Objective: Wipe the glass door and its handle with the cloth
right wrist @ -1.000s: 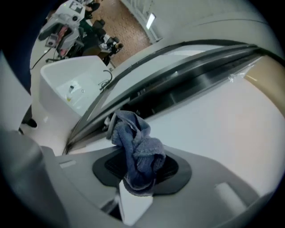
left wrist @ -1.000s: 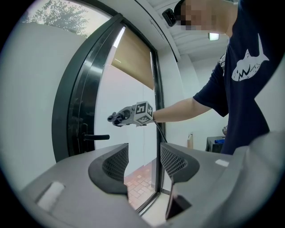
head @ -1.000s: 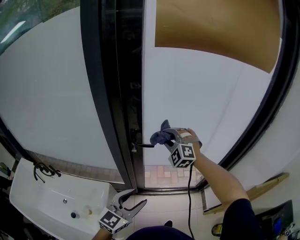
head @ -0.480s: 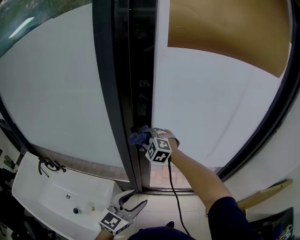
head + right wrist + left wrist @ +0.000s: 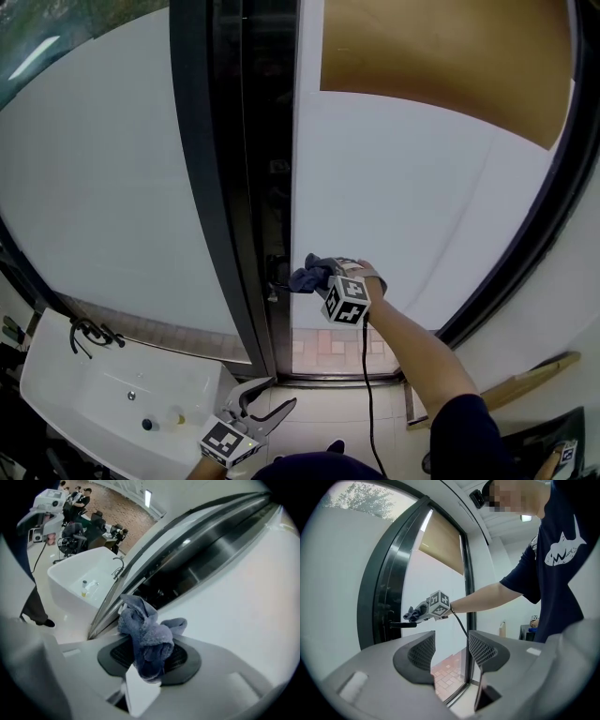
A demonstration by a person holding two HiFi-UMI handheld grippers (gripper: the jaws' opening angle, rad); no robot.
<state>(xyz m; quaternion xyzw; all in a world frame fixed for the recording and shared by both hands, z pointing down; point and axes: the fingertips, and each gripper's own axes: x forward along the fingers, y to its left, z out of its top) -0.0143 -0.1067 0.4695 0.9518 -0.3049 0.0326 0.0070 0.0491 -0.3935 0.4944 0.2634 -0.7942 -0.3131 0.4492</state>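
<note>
two white panes flanked a dark frame (image 5: 211, 187); the right one was the glass door (image 5: 403, 216), with open floor below it. a white basin (image 5: 84, 394) sat low left. the left gripper (image 5: 269, 398) hung low, jaws spread and empty. the right gripper (image 5: 149, 656) pinched a blue cloth (image 5: 145, 634) at the door's left edge. only the left gripper view showed the cloth just above the black lever handle (image 5: 403, 625).
</note>
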